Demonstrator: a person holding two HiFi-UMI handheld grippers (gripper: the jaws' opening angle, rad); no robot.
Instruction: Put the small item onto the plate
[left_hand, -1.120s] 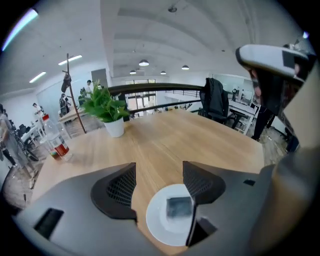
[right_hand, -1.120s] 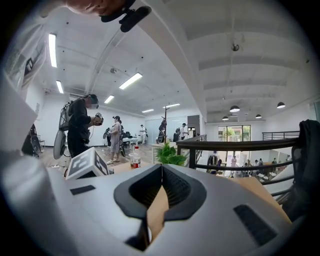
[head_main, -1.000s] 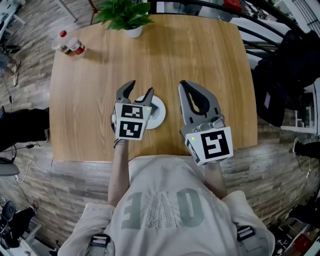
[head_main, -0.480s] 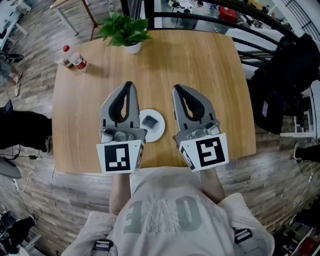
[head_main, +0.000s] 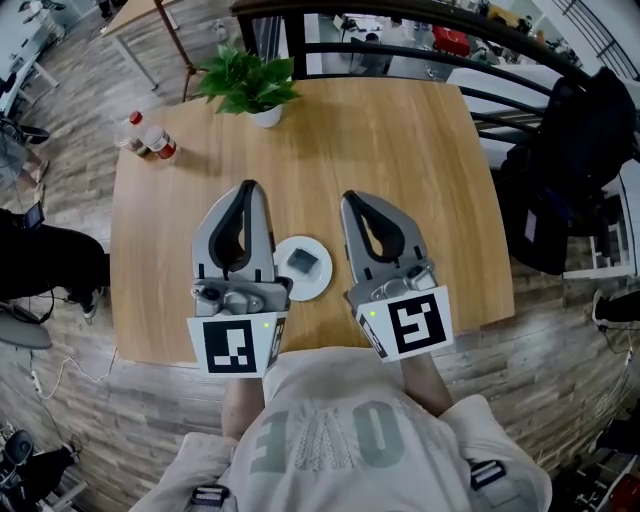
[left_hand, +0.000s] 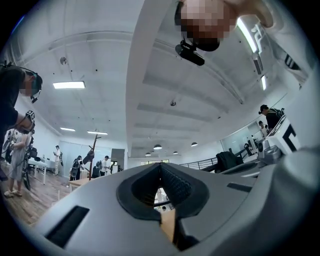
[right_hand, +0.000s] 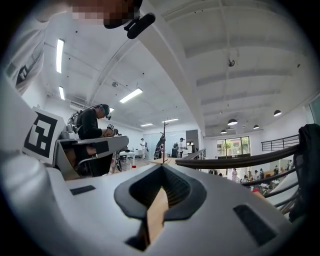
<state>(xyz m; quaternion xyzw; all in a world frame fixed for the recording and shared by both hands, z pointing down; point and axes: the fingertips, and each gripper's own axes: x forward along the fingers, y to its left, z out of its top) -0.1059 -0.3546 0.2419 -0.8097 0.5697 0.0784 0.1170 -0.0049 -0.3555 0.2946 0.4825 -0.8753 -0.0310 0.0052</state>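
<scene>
Centre of the light wooden surface (head_main: 400, 140) carries a round white plate (head_main: 318, 285), and the small dark grey square item (head_main: 300, 261) lies flat on it. The plate sits between the two grippers, just right of the left gripper (head_main: 248, 187) and left of the right gripper (head_main: 351, 199). Both grippers have their jaws closed together on nothing, clear of the item.

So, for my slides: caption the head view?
Small dark item lies on the white plate between the left gripper and right gripper, both shut, empty.
</scene>
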